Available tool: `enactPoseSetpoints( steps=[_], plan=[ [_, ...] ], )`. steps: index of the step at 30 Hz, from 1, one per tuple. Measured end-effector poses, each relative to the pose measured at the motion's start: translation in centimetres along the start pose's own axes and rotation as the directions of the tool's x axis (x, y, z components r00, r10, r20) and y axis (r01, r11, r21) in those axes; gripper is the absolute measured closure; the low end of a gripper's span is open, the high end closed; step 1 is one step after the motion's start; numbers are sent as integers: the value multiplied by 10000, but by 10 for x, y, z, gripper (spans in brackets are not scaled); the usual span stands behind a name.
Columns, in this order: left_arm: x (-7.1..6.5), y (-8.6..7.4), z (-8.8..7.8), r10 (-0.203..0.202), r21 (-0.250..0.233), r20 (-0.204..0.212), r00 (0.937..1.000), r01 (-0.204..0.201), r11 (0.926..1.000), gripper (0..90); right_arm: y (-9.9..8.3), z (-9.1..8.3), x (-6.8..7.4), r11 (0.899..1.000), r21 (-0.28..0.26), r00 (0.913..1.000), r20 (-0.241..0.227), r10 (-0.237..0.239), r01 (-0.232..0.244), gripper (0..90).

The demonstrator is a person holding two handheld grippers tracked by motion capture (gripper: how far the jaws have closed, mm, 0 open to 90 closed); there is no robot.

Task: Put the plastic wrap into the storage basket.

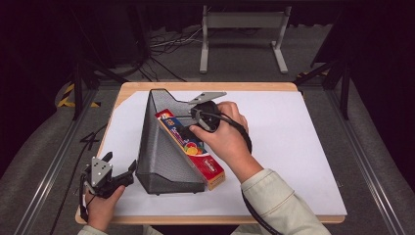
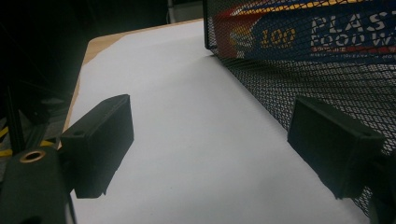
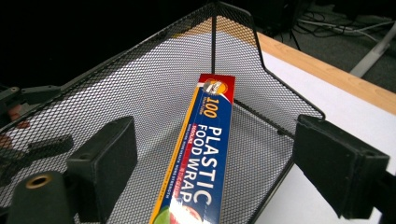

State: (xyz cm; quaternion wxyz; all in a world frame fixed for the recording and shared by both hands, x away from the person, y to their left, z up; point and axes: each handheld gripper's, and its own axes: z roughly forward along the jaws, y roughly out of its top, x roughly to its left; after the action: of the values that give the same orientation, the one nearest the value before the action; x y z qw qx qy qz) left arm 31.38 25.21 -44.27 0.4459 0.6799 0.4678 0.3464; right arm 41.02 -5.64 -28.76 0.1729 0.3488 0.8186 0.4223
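Fingers (image 3: 100,163) of your right gripper (image 3: 224,163) stand spread wide on either side of the plastic wrap box (image 3: 203,163), gripping nothing; whether a pad brushes the box I cannot tell. The box lies slanted inside the black mesh basket (image 1: 161,147), its far end deep in the basket's tall part and its near end poking out over the low front rim toward you. Your left gripper (image 1: 117,169) sits low at the near left of the bench (image 1: 293,147), its fingers (image 2: 100,144) also apart and empty, one of them just beside the basket's mesh wall.

By the look of it, you are at the point of either taking hold of the box or having just set it in; the box is not yet fully seated, since its end overhangs. For the next move, you would close the right fingers across the box's narrow sides, squarely, and slide it along its own length. Steadying the basket with the left gripper would keep it from skidding on the white sheet (image 1: 303,122).
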Motion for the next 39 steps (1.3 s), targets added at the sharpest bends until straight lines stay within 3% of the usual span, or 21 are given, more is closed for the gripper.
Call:
enactPoseSetpoints(
  steps=[9,15,27,35,39],
  plan=[
    [1,0,0,-1,-21,3,10000,1,10000,154,-6,-22,-10,9982,-551,9995,-206,-256,245,141],
    [2,-1,0,-36,3,-11,10000,36,10000,154,-16,-40,-27,9978,-658,9998,-207,80,-94,137],
    [3,-2,0,-64,102,-20,10000,64,9999,154,-47,-76,-68,9997,-182,9986,483,197,-188,127],
    [5,-2,-1,-197,115,-61,9998,197,9997,154,-65,-99,-89,9990,-271,9962,778,379,-358,127],
    [6,-3,-1,-176,123,-81,9998,177,9998,154,-75,-109,-102,9991,-393,9929,1173,181,-135,132]
  ],
)
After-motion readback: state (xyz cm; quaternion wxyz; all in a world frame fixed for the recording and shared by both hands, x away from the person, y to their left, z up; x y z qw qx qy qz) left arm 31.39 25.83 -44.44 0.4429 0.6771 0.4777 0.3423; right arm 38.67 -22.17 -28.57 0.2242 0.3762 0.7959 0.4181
